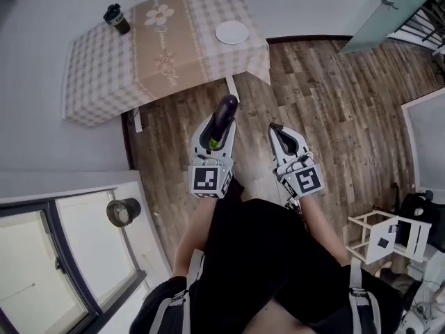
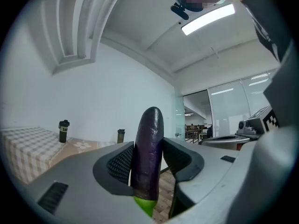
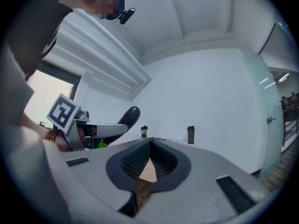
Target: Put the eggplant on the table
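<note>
Wood plank floor (image 1: 334, 96) fills most of the room, with white walls around it. Up at the far left is the counter (image 1: 104, 68), under a checked cloth with a tan flowered strip down the middle. A black cup (image 1: 117, 19) with a lid stands on its left part, and a white plate (image 1: 231, 32) sits near its right edge.

The left gripper (image 1: 219, 122) is held out level over the floor, near the counter's front corner but not over it. Its fingers (image 2: 122, 164) are fairly wide apart and clamped on the eggplant (image 2: 148, 153) from both sides, with the ribbed pads pressing into it. The eggplant's long axis runs along the fingers. The rounded tip pokes out past them toward the counter and tilts up a bit, and the green stem end (image 2: 145, 204) points back toward the person. It's a long, slim one, very dark glossy purple, almost black, and smooth-skinned. It's well clear of the cloth.

The right gripper (image 1: 277, 131) is just beside the left one and also level. Its fingers (image 3: 135, 160) are closed tip to tip with nothing between them.
</note>
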The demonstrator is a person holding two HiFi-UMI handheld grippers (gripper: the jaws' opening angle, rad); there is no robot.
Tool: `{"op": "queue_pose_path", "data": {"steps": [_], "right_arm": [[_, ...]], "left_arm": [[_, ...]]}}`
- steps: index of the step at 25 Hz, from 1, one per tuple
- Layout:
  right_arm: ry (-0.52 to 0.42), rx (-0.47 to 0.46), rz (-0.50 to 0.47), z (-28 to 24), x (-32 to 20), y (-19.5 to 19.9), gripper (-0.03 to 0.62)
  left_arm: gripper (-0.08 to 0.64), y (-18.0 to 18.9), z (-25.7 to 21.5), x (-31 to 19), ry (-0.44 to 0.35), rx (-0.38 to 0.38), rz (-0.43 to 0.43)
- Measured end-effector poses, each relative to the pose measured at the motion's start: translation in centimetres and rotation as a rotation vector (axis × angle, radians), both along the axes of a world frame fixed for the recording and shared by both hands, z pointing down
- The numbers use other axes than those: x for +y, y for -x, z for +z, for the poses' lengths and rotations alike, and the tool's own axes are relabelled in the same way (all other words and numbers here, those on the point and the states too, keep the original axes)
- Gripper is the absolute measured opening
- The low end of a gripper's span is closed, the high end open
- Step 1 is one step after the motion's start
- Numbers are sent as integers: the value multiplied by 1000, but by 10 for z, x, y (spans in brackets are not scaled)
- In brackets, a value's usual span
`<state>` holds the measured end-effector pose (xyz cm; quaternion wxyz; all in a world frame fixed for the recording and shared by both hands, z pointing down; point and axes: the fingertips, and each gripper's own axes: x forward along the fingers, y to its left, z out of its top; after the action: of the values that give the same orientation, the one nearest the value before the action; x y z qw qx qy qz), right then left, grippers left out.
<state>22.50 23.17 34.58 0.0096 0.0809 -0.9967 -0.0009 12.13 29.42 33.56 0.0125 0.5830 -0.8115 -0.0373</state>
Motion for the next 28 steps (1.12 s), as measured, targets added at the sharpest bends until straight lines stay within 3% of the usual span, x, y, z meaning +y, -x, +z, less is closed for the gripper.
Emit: {"op": "queue_pose_path", "data": {"steps": [8,14,19,28], "right_arm": [[-4,44,70,6,-23,70,1],[17,80,182,20,-65,66,0],[44,69,261,28,-119,67,0],[72,14,219,43,-247,118,0]], "left_arm": [[199,86,12,-25,24,38,45],[199,110,33,-53,65,61,89],[201,117,39,-85,94,37,119],[201,171,37,-168,140,-19,11]]}}
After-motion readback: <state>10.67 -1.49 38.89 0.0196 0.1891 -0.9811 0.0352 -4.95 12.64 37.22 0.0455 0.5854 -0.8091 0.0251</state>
